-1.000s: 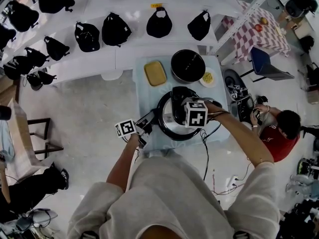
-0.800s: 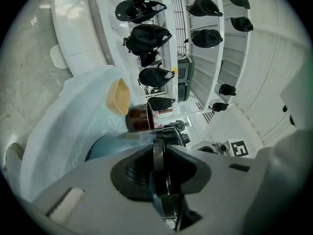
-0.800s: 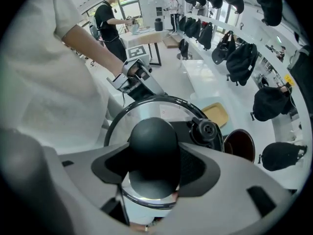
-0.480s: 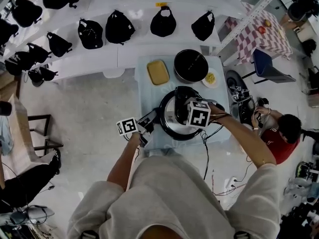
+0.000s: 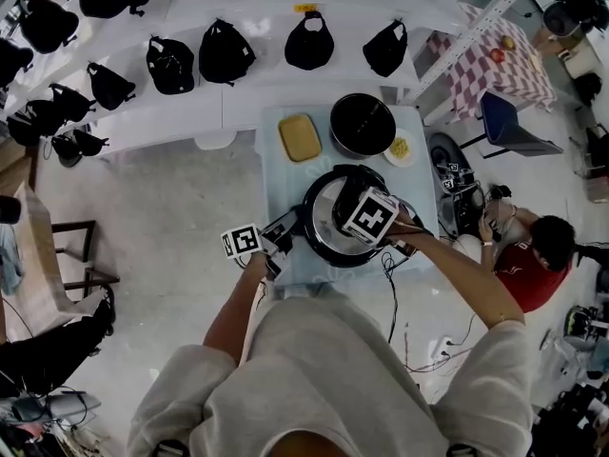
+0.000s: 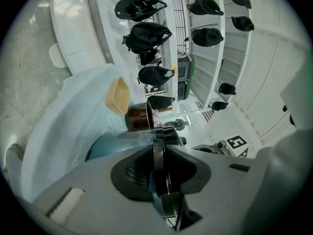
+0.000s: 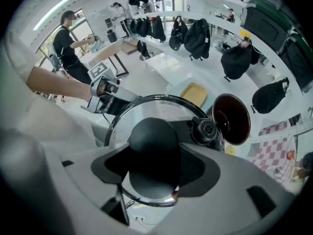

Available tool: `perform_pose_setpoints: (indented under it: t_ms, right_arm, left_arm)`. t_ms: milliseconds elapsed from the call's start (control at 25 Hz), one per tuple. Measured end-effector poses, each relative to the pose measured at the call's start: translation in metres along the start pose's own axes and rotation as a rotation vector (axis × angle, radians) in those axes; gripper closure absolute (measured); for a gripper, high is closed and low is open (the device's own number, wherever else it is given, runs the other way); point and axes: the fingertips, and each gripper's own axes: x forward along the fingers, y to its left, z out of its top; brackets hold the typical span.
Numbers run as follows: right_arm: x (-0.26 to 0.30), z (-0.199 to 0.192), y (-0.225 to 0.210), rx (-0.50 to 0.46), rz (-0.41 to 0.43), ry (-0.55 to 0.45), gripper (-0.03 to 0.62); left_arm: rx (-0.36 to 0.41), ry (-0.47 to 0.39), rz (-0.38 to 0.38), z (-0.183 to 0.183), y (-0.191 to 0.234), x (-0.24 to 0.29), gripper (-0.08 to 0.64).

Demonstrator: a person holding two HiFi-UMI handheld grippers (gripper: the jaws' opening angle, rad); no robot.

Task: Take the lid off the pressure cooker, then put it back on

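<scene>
gripping the rounded black knob (image 7: pixel 151 141) of the lid (image 7: pixel 151 106), the right gripper (image 7: pixel 155 158) points steeply down, its jaws spread fairly wide with a pad pressed on each side of the knob. the lid looks seated on the pressure cooker (image 5: pixel 328 250), which stands near the front of the cloth-covered worktop (image 5: pixel 276 174). the left gripper (image 6: pixel 159 175) reaches in level from the side, its jaws narrow and clamped on the cooker's thin side handle (image 6: pixel 158 151). the step in hand seems to be twisting the lid free while the body is braced. the knob is smooth and domed, so the pads could skid round it instead of turning the lid, or lose it once the lid's weight hangs from them. the bracing hold is on a thin edge; if it slips, the whole cooker may spin or slide on the cloth. a lifted lid swung back could also strike the dark pot (image 5: pixel 362 125) or yellow dish (image 5: pixel 299 138) just behind the cooker.
</scene>
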Motion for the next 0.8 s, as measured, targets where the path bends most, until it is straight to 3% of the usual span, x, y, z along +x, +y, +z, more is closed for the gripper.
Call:
perform_pose_setpoints:
  t_ms: [160,440,800]
  right_arm:
    - [0.000,-0.004,0.002,0.011,-0.002,0.012,0.321]
    - [-0.001,-0.003,0.002,-0.014,0.006,0.003,0.321]
    - [-0.029,-0.004,-0.002,0.068,0.011,-0.036,0.322]
  left_arm:
    - [0.077,0.014,0.065,0.003,0.010,-0.005,0.485]
    - [0.067,0.019,0.068,0.002,0.010,-0.005,0.483]
    - [0.055,0.017,0.057,0.003,0.011,-0.005,0.483]
